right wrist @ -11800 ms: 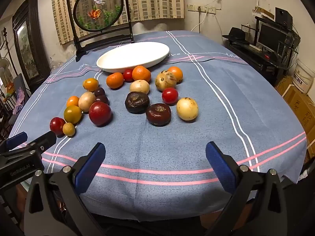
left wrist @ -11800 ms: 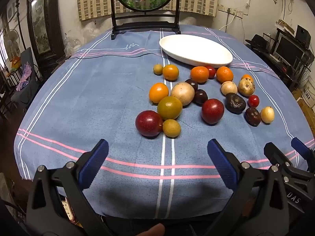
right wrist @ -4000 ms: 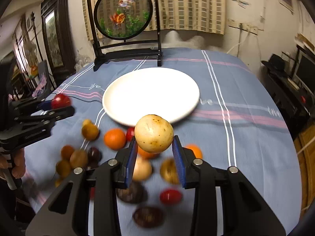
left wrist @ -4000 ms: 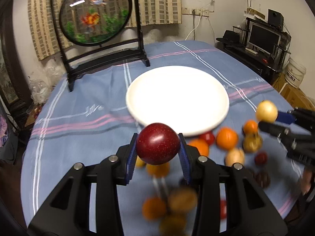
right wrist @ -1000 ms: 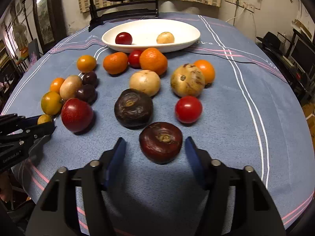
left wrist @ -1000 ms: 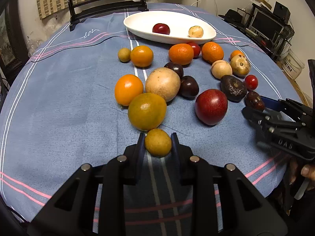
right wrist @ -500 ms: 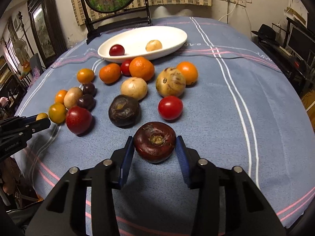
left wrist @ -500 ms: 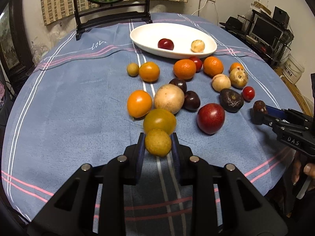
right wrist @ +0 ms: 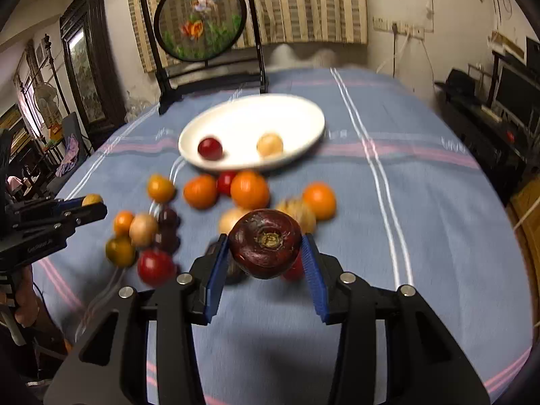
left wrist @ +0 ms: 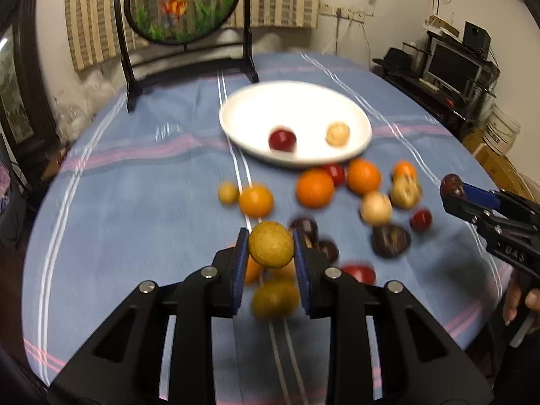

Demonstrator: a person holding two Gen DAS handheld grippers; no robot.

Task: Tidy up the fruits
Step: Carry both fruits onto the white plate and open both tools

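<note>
My left gripper (left wrist: 271, 249) is shut on a small yellow-brown fruit (left wrist: 271, 243) and holds it above the table. My right gripper (right wrist: 266, 243) is shut on a dark purple fruit (right wrist: 266, 238), also lifted. The white oval plate (left wrist: 243, 114) lies farther back and holds a red fruit (left wrist: 282, 139) and a pale yellow fruit (left wrist: 338, 133). Several oranges, red and dark fruits lie loose on the blue cloth in front of the plate, blurred by motion. The right gripper with its dark fruit (left wrist: 453, 185) shows at the right of the left wrist view.
A round glass screen on a black stand (left wrist: 184, 3) stands behind the plate. A monitor and shelves (left wrist: 452, 64) are at the far right. The table edge drops off at both sides. The left gripper (right wrist: 88, 204) appears at the left of the right wrist view.
Both grippers have lifted their fruits off the table and moved forward toward the plate. The scene below is blurred from the motion.
</note>
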